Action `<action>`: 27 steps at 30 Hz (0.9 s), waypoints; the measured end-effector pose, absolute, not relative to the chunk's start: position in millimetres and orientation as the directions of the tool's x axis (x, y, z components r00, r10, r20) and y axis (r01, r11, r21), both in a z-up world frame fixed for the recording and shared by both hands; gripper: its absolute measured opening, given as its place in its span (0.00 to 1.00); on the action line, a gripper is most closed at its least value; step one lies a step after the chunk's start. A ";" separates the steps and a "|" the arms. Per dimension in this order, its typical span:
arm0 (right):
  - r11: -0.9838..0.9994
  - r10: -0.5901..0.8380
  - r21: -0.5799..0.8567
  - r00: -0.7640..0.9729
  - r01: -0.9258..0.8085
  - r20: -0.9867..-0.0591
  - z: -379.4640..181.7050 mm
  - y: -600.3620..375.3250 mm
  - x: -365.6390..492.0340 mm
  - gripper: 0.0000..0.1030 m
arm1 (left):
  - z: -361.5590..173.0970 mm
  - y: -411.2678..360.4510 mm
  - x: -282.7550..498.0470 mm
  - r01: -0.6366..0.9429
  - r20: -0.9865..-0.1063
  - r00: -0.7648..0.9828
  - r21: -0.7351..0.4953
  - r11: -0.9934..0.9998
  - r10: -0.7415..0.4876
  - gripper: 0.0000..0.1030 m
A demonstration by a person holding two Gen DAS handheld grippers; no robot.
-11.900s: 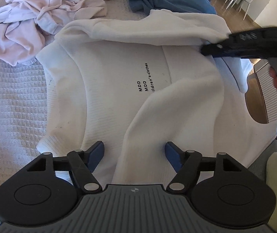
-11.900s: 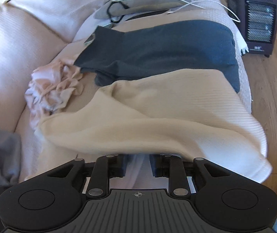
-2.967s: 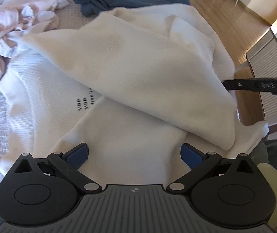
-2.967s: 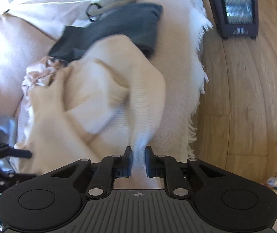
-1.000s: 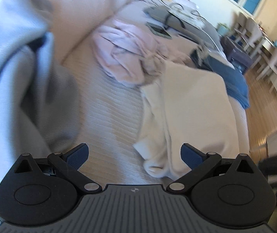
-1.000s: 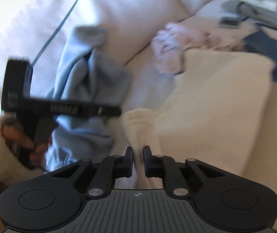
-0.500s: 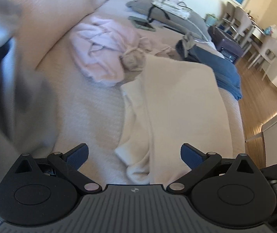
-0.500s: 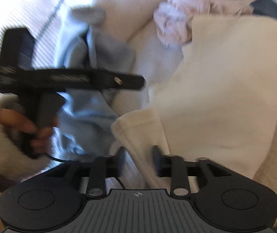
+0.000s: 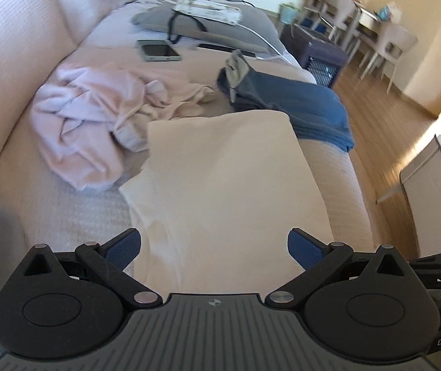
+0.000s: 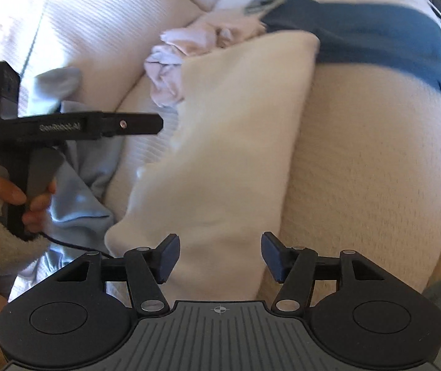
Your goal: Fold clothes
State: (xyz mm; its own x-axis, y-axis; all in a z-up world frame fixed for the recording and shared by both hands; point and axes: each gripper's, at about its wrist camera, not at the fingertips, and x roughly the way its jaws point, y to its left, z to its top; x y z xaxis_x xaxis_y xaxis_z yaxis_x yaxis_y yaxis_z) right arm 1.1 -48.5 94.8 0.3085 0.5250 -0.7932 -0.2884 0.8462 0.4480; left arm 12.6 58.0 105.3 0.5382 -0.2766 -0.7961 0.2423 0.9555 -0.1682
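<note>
left wrist: downward, close | right wrist: downward, close | shared: cream garment (image 9: 226, 185)

A home living room: a pale upholstered sofa (image 9: 19, 46) strewn with clothes (image 9: 96, 123), a phone (image 9: 158, 51) and charging cables (image 9: 186, 24) far along it, wooden floor (image 9: 384, 130) right, dining chairs (image 9: 384, 46) and a small heater (image 9: 316, 52) beyond.

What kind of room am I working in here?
Most likely a home living and dining area: clothes lie on a pale fabric sofa, a wooden floor runs beside it, and pale dining chairs stand at a table behind.
</note>
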 end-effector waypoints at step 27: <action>0.860 0.495 0.382 0.366 -0.339 -0.788 58.2 -31.6 157.2 0.70 | 29.9 95.3 3.5 0.011 -0.864 0.409 -0.316 0.949 -0.292 0.89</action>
State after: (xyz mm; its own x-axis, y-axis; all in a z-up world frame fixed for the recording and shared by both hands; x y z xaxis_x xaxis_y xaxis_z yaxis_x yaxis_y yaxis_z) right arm 157.2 -31.6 58.2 0.3659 0.4949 -0.7881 -0.3392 0.8595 0.3823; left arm 3.5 95.3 29.9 0.4093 -0.2922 -0.8644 0.0109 0.9488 -0.3156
